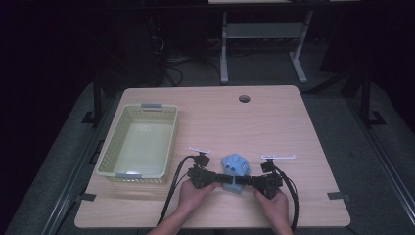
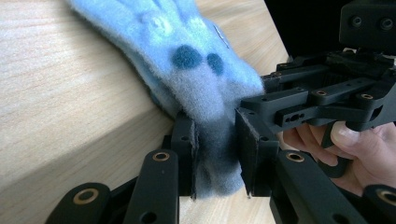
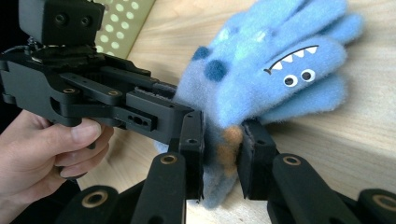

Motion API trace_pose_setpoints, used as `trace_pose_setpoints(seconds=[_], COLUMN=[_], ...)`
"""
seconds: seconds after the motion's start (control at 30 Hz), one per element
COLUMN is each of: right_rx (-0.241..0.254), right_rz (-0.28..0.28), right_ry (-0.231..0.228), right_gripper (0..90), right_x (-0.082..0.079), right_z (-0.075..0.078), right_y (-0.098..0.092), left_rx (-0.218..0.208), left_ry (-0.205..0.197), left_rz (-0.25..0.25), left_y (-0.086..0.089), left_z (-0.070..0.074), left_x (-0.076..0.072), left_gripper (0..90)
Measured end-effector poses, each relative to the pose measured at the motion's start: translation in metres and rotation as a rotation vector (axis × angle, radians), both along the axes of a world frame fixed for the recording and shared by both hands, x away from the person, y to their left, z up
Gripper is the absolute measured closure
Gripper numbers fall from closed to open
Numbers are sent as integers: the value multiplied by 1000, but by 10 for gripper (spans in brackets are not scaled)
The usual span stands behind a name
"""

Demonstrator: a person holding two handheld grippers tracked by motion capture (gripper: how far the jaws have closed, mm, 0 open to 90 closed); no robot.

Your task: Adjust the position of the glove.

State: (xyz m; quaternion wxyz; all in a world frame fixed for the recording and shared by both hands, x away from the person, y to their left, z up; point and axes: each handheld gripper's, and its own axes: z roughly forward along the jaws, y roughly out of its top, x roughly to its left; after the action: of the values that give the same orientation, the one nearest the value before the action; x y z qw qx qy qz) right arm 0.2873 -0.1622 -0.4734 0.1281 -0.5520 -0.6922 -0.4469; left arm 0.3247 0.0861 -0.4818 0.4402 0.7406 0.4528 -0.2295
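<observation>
A fuzzy blue glove (image 1: 234, 165) with a toothy monster face lies on the wooden table (image 1: 274, 122) near its front edge, fingers pointing away from me. My left gripper (image 1: 220, 179) comes in from the left and is shut on the glove's cuff end. My right gripper (image 1: 246, 181) comes in from the right and is shut on the same end. In the left gripper view the glove (image 2: 187, 70) is pinched between the left gripper (image 2: 215, 149) pads, with the right gripper (image 2: 254, 95) beside it. In the right gripper view the right gripper (image 3: 223, 149) squeezes the glove (image 3: 271, 60) next to the left gripper (image 3: 182, 100).
A pale green perforated basket (image 1: 169, 142) stands on the left part of the table, with nothing in it, and its wall (image 3: 121, 23) appears in the right gripper view. A round cable hole (image 1: 244, 98) sits near the table's far edge. Cables trail back from both grippers.
</observation>
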Motion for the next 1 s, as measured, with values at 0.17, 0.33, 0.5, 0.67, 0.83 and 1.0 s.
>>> trace_pose_setpoints(seconds=[0.17, 0.33, 0.5, 0.67, 0.83, 1.0], right_rx=[5, 8, 12, 19, 13, 13], right_rz=[-2, -4, -7, -14, -9, -7], right_ry=[-10, -26, -41, -56, -67, -73], right_gripper=[738, 739, 740, 741, 740, 740], right_x=[-1, -3, -4, -4, -3, -3], right_z=[6, 11, 17, 22, 24, 25], right_y=[1, -1, -2, -4, -3, -1], left_rx=[-24, -40, -44, -46, -49, -51], left_ry=[-3, -14, -19, -42, -38, -44], left_rz=[7, 4, -6, -19, -17, -12], left_y=[2, 2, 0, -1, 1, 2], left_z=[4, 8, 14, 20, 20, 22], left_x=[-1, -1, 0, 2, 3, 2], left_gripper=[700, 700, 700, 700, 700, 700])
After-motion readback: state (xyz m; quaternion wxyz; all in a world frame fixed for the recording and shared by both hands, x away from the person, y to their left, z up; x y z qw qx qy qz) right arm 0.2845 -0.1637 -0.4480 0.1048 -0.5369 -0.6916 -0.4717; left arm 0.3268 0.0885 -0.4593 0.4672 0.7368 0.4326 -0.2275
